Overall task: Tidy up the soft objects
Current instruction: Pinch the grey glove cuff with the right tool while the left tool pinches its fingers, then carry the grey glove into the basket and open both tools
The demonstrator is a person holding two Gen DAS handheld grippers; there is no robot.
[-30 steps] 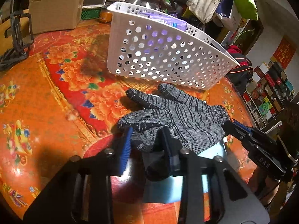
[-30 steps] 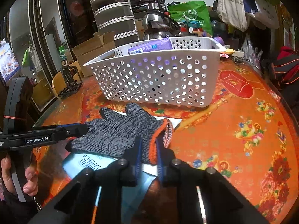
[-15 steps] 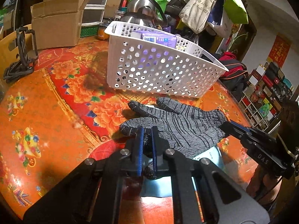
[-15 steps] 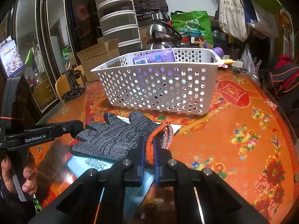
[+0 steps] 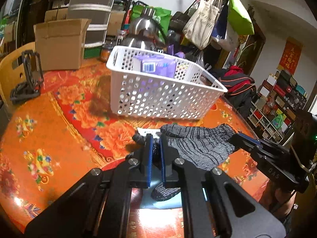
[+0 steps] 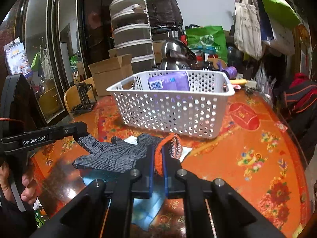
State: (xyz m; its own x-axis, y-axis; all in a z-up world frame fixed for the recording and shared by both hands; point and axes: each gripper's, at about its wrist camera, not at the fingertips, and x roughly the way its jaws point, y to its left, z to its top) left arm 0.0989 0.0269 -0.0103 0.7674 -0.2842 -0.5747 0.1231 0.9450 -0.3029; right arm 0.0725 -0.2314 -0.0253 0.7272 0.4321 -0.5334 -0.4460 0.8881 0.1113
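Note:
A grey knit glove [image 5: 200, 144] with an orange cuff [image 6: 158, 154] hangs stretched between both grippers, lifted a little above the table. My left gripper [image 5: 155, 144] is shut on its finger end. My right gripper [image 6: 157, 156] is shut on the orange cuff; it also shows in the left wrist view [image 5: 247, 142]. The left gripper shows in the right wrist view [image 6: 79, 130]. A white perforated basket [image 5: 158, 99] stands just beyond the glove and holds a purple packet [image 6: 168, 83].
A light blue packet [image 6: 146, 208] and a white paper [image 5: 148, 132] lie on the orange floral table [image 6: 257, 148] under the glove. A cardboard box [image 5: 59, 45], a steel kettle [image 5: 142, 31], a black stand [image 5: 29, 79] and hanging bags [image 5: 218, 19] crowd the far edge.
The left gripper closed on the glove's fingers. Both grippers then raised the glove off the table, and the basket now sits lower and farther in both views.

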